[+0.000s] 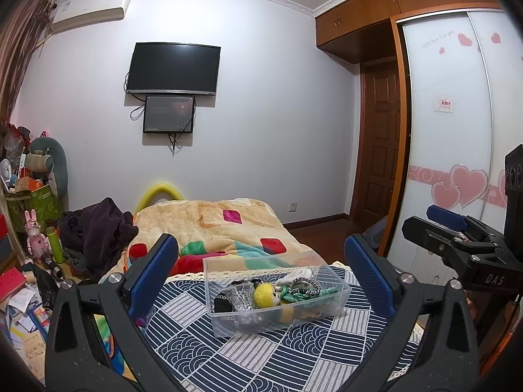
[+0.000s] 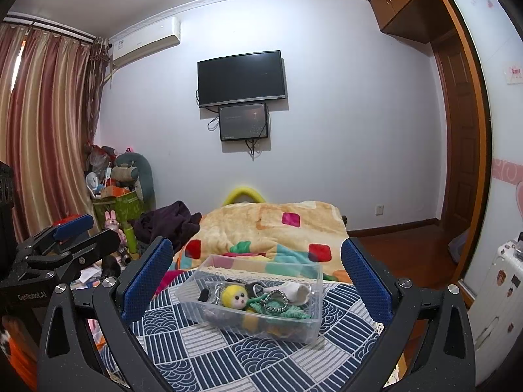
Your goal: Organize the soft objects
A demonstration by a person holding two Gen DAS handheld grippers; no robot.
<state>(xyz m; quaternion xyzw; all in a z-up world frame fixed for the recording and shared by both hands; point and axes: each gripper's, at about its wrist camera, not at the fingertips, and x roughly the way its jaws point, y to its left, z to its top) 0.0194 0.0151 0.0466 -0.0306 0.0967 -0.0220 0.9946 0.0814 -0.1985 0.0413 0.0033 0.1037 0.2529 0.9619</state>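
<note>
A clear plastic box (image 1: 340, 285) (image 2: 312, 323) stands on a blue-and-white patterned cloth (image 1: 261, 356) (image 2: 228, 352). In it lie a yellow-headed doll (image 1: 265, 295) (image 2: 234, 297), a white sock (image 1: 299, 274) (image 2: 295, 290), green cord (image 1: 323, 292) (image 2: 287, 310) and dark soft items. My left gripper (image 1: 261, 274) is open and empty, held above the cloth just short of the box; it also shows in the right wrist view (image 2: 81, 232). My right gripper (image 2: 258, 277) is open and empty, likewise facing the box; it also shows in the left wrist view (image 1: 447, 228).
A yellow blanket (image 1: 209, 222) (image 2: 278, 225) with coloured squares covers the bed behind the box. Dark clothes (image 1: 98, 228) (image 2: 170, 222) lie to the left. Toys and papers clutter the floor at left (image 1: 29, 261). A wardrobe (image 1: 451, 130) and a door (image 2: 457, 124) stand at right.
</note>
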